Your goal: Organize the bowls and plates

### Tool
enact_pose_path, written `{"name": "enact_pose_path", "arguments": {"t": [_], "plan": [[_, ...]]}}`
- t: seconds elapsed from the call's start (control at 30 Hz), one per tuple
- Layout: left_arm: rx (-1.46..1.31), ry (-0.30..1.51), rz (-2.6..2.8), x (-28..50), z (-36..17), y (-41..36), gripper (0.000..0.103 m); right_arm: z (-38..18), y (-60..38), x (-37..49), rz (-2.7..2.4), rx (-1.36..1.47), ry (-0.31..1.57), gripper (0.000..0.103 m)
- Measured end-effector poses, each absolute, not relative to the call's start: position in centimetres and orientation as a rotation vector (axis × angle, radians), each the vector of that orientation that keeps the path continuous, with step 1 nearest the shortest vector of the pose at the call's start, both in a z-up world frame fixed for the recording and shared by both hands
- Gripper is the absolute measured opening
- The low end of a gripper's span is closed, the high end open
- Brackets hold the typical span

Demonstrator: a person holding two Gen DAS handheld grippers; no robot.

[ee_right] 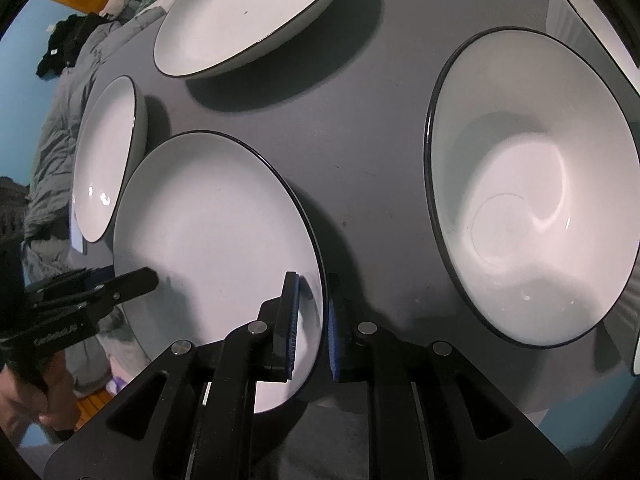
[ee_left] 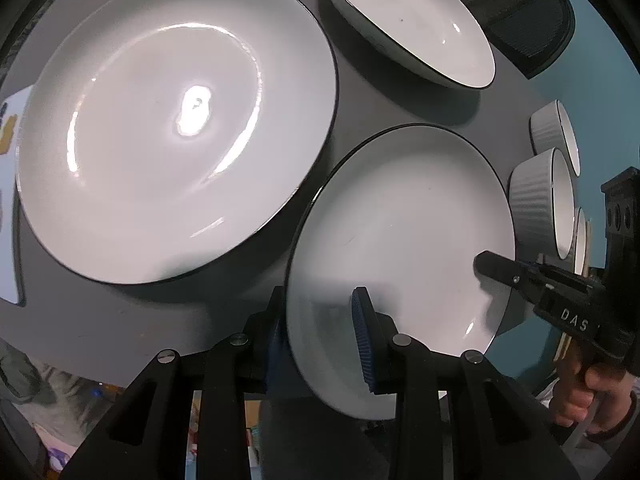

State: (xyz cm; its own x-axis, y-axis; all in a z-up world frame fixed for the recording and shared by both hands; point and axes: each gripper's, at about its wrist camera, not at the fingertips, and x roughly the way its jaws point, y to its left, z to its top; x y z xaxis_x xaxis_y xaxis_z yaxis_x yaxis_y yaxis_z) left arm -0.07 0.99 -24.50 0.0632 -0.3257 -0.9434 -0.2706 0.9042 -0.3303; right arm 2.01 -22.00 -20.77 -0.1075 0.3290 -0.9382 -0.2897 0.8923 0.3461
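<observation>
Several white plates, bowl on grey tabletop; teal wall.

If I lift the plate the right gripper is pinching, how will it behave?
Likely stiff but fragile: the held plate looks like glazed ceramic. Probably slippery, given its glossy sheen, with the right gripper pinching only the thin rim. It may tilt, since most of it lies beyond the fingers.
</observation>
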Motion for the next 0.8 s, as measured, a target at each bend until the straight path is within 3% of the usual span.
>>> {"name": "enact_pose_path", "arguments": {"t": [0.17, 0.3, 0.8], "plan": [[-0.495, 1.513, -0.036, -0.1, -24.4, 1.0, 0.032, -20.7, -22.0, 2.0, 0.528, 0.023, 1.589, 0.013], [-0.503, 1.52, -0.009, -0.6, -24.4, 2.0, 0.021, -20.8, -22.2, 2.1, 0.53, 0.038, 1.588, 0.013], [-0.509, 1.494, -0.031, -0.3, -22.3, 2.4, 0.02, -19.2, -22.3, 2.1, 0.544, 0.022, 1.566, 0.015]]}}
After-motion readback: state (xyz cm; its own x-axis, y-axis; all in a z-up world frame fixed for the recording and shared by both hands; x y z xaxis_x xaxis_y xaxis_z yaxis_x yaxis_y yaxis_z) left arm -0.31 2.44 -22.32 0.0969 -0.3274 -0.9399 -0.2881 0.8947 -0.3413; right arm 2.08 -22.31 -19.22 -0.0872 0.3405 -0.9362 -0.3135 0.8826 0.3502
